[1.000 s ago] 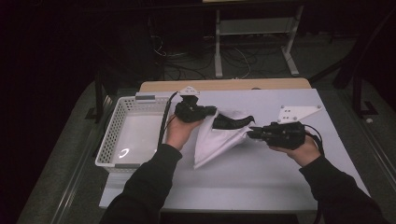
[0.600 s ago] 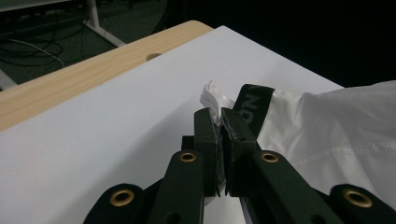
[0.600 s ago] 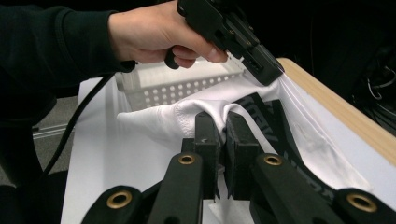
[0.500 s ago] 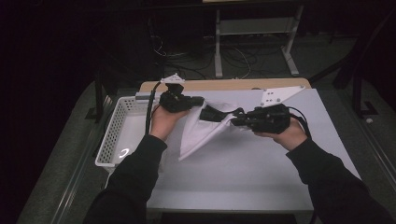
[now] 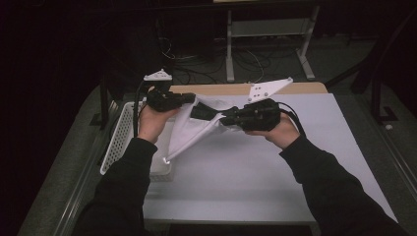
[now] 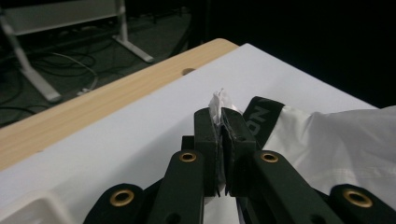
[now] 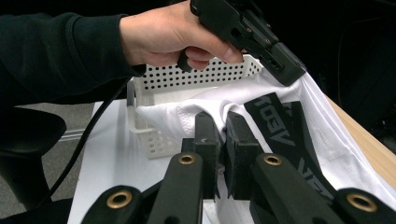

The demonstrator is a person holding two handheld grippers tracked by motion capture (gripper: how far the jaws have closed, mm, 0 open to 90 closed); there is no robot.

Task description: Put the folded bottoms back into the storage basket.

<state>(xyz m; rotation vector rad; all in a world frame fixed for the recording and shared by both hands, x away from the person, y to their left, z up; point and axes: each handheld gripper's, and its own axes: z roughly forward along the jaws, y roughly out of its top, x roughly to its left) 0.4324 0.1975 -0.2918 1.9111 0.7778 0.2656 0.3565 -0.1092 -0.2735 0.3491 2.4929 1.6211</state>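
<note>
A white garment (image 5: 189, 132) with a black lettered band (image 7: 276, 122) hangs lifted off the white table (image 5: 255, 172), stretched between both grippers. My left gripper (image 5: 189, 98) is shut on one edge of it; a tuft of white cloth pokes out above its jaws (image 6: 218, 105). My right gripper (image 5: 223, 119) is shut on another fold of the garment (image 7: 205, 109) close to the band. In the right gripper view the left gripper (image 7: 292, 74) pinches the cloth just above the basket. The garment's lower corner dangles toward the basket's near end.
A white perforated basket (image 5: 118, 142) stands at the table's left edge, seen too as the basket (image 7: 187, 79) behind the cloth. A wooden strip (image 5: 236, 89) runs along the far edge. Beyond it, a white metal frame (image 5: 265, 34) and cables (image 5: 182, 54) lie on the dark floor.
Both hands have lifted the garment off the table and carried it left and away from the person, toward the basket. The grip on the cloth is unchanged.
</note>
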